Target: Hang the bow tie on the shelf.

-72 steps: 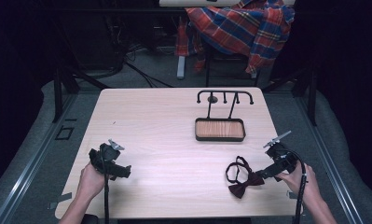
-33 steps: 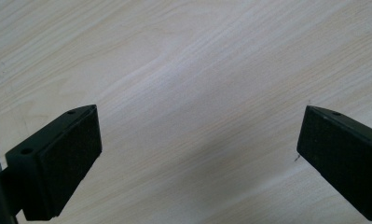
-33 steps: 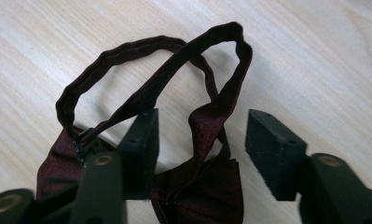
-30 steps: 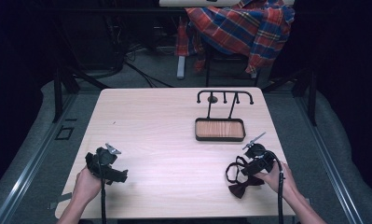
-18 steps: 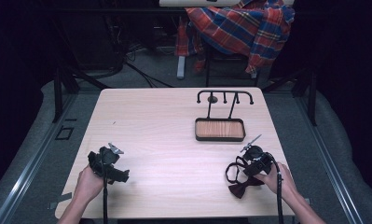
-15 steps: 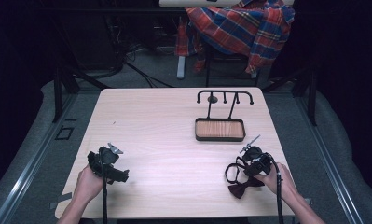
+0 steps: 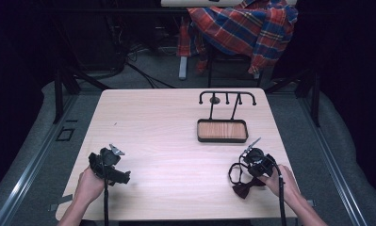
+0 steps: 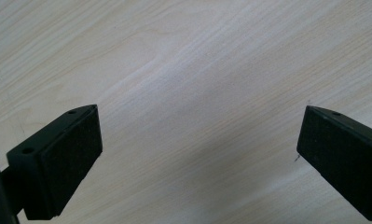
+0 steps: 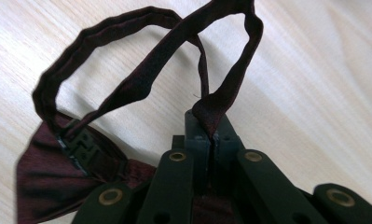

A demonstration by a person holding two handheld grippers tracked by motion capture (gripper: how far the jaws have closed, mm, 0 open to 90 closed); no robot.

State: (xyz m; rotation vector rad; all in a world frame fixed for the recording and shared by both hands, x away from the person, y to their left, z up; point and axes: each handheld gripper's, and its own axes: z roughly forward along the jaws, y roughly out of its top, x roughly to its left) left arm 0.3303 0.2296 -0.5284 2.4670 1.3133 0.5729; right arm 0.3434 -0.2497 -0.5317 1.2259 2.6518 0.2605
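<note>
High view: the pale wooden counter carries a wooden tray with a black hook rack behind it, well right of centre. The dark red bow tie lies near the front right corner, its strap looped toward the tray. The right tongs sit on that strap; the left tongs rest over bare wood near the front left edge. Broad open surface separates the two. A plaid cloth hangs beyond the far edge.

Left gripper view: the left tongs stand wide, with nothing but wood grain between the pads.

Right gripper view: the right tongs, their jaws having just been closing, pinch a fold of the strap; the bow lies flat at lower left.
</note>
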